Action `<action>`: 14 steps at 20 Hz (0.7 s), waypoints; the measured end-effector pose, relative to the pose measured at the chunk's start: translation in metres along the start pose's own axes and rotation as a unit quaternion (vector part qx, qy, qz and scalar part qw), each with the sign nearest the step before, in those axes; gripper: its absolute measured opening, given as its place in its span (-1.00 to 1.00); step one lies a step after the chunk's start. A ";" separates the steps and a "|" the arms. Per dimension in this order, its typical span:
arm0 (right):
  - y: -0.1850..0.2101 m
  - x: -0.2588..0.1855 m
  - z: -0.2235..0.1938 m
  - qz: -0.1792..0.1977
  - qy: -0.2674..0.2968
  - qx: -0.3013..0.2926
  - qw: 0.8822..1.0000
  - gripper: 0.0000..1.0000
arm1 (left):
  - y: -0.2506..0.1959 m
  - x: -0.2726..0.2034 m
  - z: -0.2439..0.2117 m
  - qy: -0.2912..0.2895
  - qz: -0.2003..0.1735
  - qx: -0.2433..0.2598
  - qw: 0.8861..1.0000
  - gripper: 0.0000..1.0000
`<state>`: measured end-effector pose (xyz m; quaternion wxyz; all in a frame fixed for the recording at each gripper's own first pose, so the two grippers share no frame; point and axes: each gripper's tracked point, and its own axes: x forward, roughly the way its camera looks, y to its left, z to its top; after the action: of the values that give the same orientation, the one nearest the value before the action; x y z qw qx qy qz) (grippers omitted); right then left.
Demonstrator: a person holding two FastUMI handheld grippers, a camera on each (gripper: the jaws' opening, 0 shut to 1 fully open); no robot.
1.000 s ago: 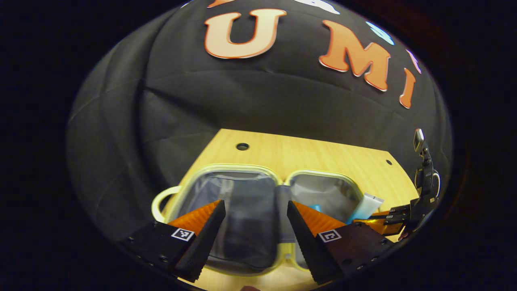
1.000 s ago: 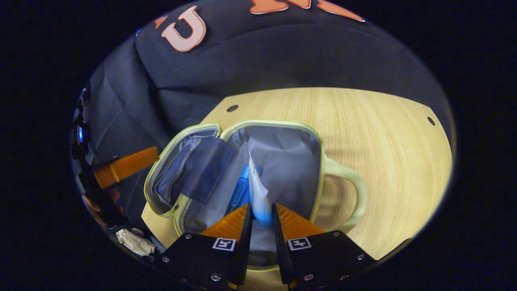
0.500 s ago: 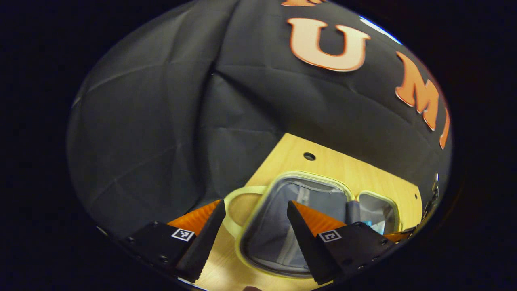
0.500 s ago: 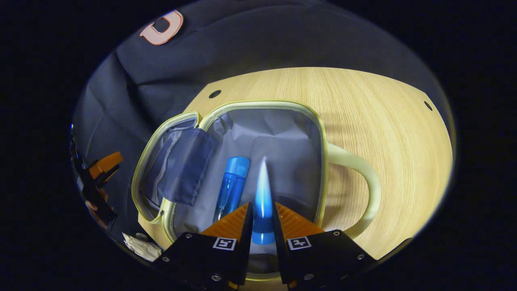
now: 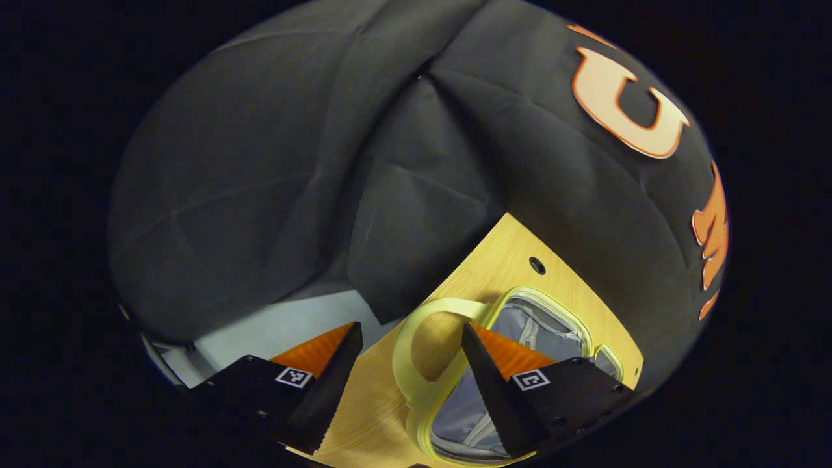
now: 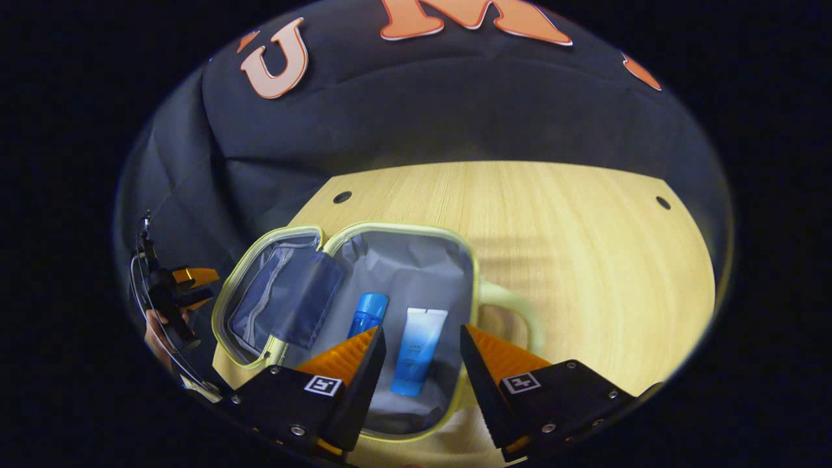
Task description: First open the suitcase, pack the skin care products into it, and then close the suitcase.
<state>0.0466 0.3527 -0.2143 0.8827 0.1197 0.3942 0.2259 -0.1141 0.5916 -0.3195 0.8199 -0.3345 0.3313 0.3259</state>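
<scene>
grey lining now carries two products: the tube [image 6: 417, 350] lies flat in the right half of the open suitcase [image 6: 396, 229], just beside the blue bottle [image 6: 368, 313]. half a second ago the right gripper [image 6: 422, 354] was clamped on that tube; now its jaws stand apart above it, gripping nothing, so the drop is done. the left gripper [image 5: 411, 348] has swung off to the far side, jaws apart too, with the case's pale handle [image 5: 416, 351] between its fingers (not pinched, as far as i can judge). packing looks finished on the wooden table [image 6: 585, 221]; closing the lid seems next.
</scene>
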 end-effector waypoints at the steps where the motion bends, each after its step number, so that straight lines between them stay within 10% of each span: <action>1: -0.005 -0.009 0.007 -0.007 -0.016 -0.002 1.000 0.56 | -0.001 0.012 -0.008 0.010 -0.004 -0.012 1.000 0.89; 6: -0.033 -0.054 0.045 -0.046 -0.091 -0.044 0.994 0.66 | -0.008 0.039 -0.029 0.065 -0.061 -0.071 0.993 0.60; 10: -0.051 -0.088 0.067 -0.075 -0.127 -0.078 0.986 0.67 | -0.011 0.058 -0.040 0.100 -0.084 -0.069 0.989 -0.34; 14: -0.068 -0.111 0.077 -0.097 -0.156 -0.075 0.980 0.68 | -0.029 0.044 -0.032 0.083 -0.130 -0.037 0.987 -0.84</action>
<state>0.0597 0.2363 -0.1186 0.9576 0.0477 0.2436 0.1465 -0.0777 0.5641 -0.3612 0.8119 -0.4305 0.3399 0.1998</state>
